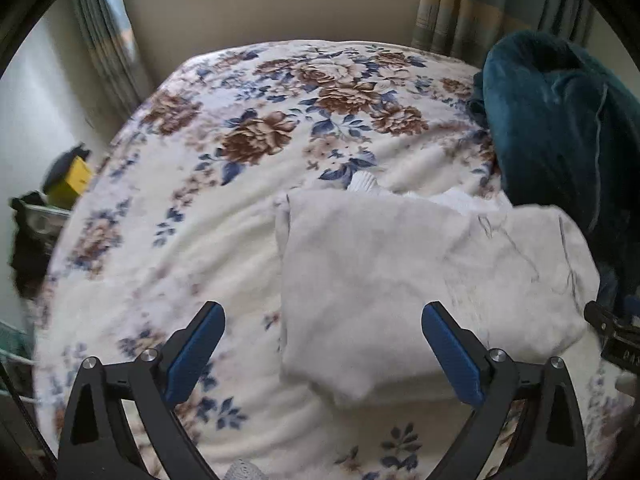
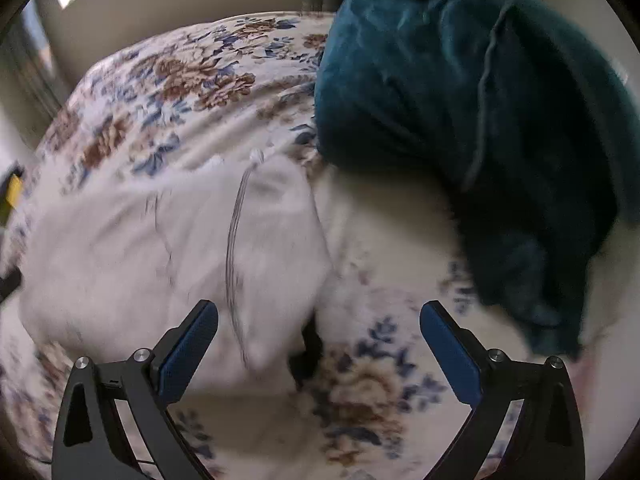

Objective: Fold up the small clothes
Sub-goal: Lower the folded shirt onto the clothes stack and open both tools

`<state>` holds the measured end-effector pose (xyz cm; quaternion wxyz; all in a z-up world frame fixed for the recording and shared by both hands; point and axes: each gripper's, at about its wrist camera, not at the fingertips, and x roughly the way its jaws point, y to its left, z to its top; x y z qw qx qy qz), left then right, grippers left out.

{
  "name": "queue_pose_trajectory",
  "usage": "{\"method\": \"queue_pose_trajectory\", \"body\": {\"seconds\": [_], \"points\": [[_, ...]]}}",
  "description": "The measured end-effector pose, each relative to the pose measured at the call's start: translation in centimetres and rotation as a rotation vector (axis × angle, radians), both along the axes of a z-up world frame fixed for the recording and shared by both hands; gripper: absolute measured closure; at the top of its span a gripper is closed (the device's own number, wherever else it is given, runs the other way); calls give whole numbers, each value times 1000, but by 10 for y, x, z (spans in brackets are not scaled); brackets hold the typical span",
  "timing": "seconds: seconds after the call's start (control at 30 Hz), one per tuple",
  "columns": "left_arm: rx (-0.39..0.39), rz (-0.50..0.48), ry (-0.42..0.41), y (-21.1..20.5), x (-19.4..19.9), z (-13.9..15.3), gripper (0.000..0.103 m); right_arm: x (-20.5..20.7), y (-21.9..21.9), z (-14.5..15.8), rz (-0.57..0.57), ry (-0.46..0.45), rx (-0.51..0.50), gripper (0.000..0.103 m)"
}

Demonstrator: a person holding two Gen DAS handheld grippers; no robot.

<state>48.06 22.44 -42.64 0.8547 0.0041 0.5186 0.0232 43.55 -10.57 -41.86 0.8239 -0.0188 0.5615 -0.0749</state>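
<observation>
The left gripper (image 1: 323, 344) hangs over the bed with its blue-padded fingers (image 1: 195, 354) spread wide, holding nothing; the near-left part of the white garment (image 1: 384, 276) lies below the gap between them. The right gripper (image 2: 319, 342) is likewise spread wide and empty, its left finger over the garment's right portion and its right finger over bare bedspread. Whether either gripper touches the cloth cannot be told.

The bed is covered by a cream bedspread (image 1: 224, 168) printed with brown roses and blue leaves, and it fills most of both views. On its right side sits a bulky heap of dark teal blanket (image 1: 560, 120), piled high, with its lower edge reaching down near the garment's far-right corner. In the right wrist view the same teal blanket (image 2: 480, 100) takes up the upper right, just beside the garment (image 2: 160, 248).

The garment lies on the near half of the bed, right of centre, flattened into a roughly rectangular, folded-looking shape with a thicker layered edge along its left side. Faint dark lines cross its right portion, and in the right wrist view a grey seam or stripe (image 2: 234, 240) runs down it. A small white ribbed piece (image 1: 362, 182) pokes out at its far edge; what it belongs to is unclear.

Off the bed's left side are a yellow object (image 1: 74, 182) and dark clutter, blurred. Striped curtains (image 1: 480, 4) hang behind the bed.
</observation>
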Motion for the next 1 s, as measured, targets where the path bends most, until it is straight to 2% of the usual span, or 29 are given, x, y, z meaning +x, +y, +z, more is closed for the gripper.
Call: {"method": "queue_pose_trajectory", "body": {"seconds": [0.13, 0.3, 0.57, 0.8, 1.0], "points": [[13, -7, -2, -14, -26, 18, 2, -30, 17, 12, -8, 14, -12, 1], [5, -15, -26, -23, -64, 62, 2, -82, 38, 58, -17, -30, -43, 1], [-10, -47, -116, -31, -142, 149, 2, -168, 54, 171, -54, -168, -69, 1], [-19, -61, -200, -33, -220, 226, 2, -261, 67, 277, -30, -264, -48, 1], [-22, -48, -246, -32, -281, 274, 2, -338, 67, 355, -17, -352, -32, 1]]}}
